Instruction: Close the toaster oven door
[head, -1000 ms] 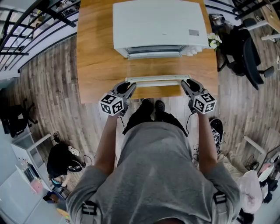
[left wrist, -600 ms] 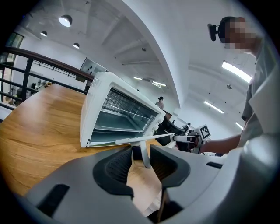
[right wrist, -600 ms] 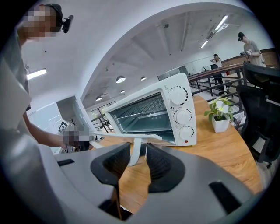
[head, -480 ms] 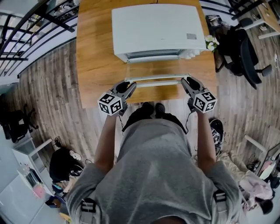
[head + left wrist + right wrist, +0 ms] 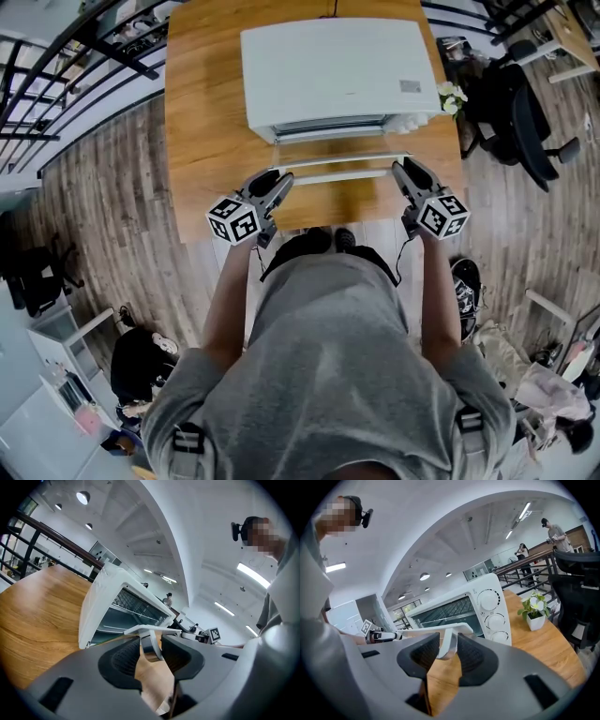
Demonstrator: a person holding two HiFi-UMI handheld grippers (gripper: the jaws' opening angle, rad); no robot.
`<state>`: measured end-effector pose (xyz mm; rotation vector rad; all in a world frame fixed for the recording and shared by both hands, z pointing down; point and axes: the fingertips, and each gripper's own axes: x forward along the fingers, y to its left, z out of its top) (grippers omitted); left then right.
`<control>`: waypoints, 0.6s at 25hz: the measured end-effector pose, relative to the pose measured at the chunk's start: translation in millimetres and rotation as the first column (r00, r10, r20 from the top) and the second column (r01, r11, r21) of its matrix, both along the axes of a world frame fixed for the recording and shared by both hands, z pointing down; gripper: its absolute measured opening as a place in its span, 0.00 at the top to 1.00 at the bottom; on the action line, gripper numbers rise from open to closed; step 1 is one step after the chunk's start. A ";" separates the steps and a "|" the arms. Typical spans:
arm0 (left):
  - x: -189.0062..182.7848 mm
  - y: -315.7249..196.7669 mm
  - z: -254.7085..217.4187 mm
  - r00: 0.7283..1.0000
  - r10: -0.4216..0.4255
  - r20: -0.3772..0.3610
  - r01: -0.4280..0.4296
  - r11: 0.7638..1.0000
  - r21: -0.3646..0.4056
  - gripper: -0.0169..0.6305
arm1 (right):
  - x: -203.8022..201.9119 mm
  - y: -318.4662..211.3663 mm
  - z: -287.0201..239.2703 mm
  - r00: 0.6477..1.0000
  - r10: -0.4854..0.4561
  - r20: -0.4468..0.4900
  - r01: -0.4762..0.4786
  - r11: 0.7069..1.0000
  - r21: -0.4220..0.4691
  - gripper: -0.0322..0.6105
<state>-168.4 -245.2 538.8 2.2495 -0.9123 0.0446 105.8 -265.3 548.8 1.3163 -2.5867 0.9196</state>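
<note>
Seen from above, the glass door (image 5: 342, 165) of the toaster oven (image 5: 333, 70) is barely discernible. Left gripper (image 5: 281, 178), at 7 o'clock: jaws opening around the door handle (image 5: 342, 175). Right gripper (image 5: 401, 169), at 5 o'clock: jaws clamping it.

Seen from above, the toaster oven (image 5: 337, 70) hides its front beneath its top. Markings on its dials (image 5: 493, 620) are too small to read. The tabletop (image 5: 211, 122) runs off the top edge.

Head view overhead, both gripper views facing oven (image 5: 337, 75)
</note>
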 end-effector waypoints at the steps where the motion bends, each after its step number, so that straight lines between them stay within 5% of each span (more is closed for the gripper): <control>1: -0.7 -3.0 -2.0 1.000 -0.003 -0.012 0.003 1.000 0.001 0.73 | -0.1 -2.9 -2.4 1.000 0.008 0.003 -0.008 1.000 0.006 0.75; 15: -8.3 -41.7 -19.2 0.987 -0.059 -0.149 0.053 0.998 -0.039 0.71 | -2.1 -40.6 -25.5 0.995 0.080 0.055 -0.083 0.995 0.062 0.76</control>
